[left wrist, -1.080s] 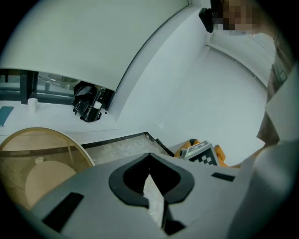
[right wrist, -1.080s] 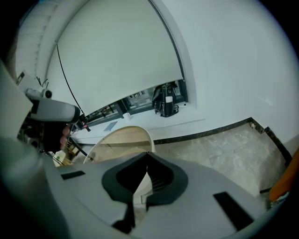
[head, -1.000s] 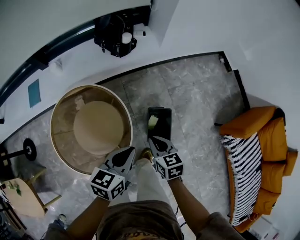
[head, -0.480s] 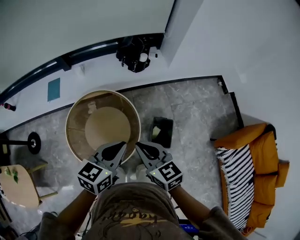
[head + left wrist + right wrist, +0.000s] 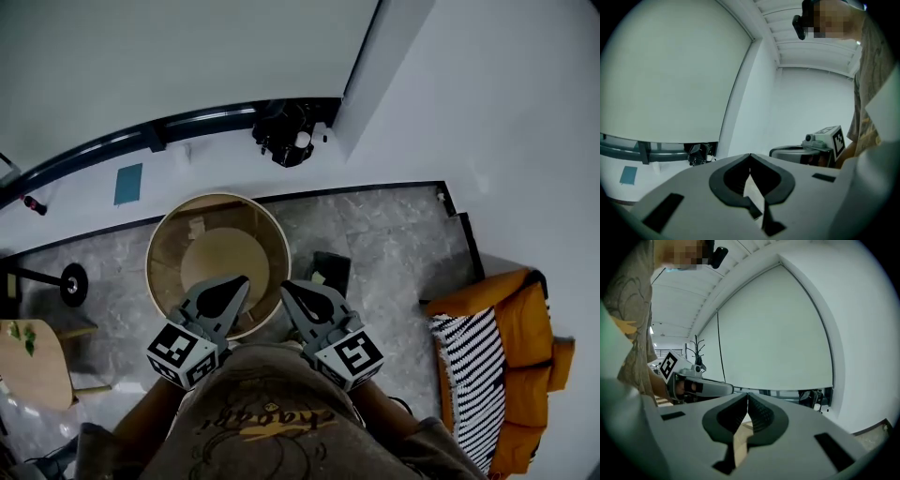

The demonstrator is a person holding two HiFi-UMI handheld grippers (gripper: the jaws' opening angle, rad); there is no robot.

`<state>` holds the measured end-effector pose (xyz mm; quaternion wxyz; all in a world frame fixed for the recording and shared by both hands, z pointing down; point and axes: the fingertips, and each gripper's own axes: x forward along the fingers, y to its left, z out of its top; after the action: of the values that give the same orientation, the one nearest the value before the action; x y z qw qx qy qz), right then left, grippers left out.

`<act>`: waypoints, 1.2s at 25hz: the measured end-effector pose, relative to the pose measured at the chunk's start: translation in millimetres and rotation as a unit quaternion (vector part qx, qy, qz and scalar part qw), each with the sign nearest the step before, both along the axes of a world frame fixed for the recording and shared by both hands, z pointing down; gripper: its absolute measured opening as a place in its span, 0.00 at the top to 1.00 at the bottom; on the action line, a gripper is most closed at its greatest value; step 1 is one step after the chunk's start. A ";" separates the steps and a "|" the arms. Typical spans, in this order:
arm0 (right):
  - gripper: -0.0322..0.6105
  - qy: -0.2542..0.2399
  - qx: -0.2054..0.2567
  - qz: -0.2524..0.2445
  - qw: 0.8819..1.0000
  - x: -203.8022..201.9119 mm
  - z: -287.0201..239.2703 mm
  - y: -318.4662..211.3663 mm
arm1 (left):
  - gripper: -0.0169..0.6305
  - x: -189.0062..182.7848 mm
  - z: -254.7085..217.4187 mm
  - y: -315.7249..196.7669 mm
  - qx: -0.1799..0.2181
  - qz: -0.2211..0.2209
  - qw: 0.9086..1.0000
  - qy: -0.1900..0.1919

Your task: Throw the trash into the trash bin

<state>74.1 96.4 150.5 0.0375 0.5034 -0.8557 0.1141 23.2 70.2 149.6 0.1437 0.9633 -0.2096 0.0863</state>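
Observation:
A small black trash bin [image 5: 332, 269] stands on the grey stone floor, right of a round wooden table; a pale scrap [image 5: 319, 277] shows inside it. Both grippers are held high, close to the person's chest and well above the bin. My left gripper [image 5: 241, 280] is shut with nothing between its jaws, and the left gripper view [image 5: 750, 155] looks at a white wall. My right gripper [image 5: 287, 285] is likewise shut and empty [image 5: 746, 394]. Its body hides the bin's near edge in the head view. Each gripper appears in the other's view.
The round wooden table [image 5: 169, 246] has a lower shelf and sits left of the bin. An orange sofa [image 5: 525, 309] with a striped blanket is at the right. A black device [image 5: 286, 133] sits by the far wall. A small table [image 5: 42, 375] is at the left.
Both grippers have risen from just over the bin to chest height, staying shut. The bin and table now look smaller and farther below.

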 end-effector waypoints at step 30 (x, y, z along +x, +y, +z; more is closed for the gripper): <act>0.92 -0.014 0.042 0.018 0.999 -24.3 -7.2 -19.3 | 0.95 -24.2 2.2 -15.5 0.045 -0.052 0.998 0.015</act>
<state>49.8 77.0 143.3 0.0025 0.5182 -0.8509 0.0857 -1.1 54.7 151.8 0.1078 0.9579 -0.2605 0.0543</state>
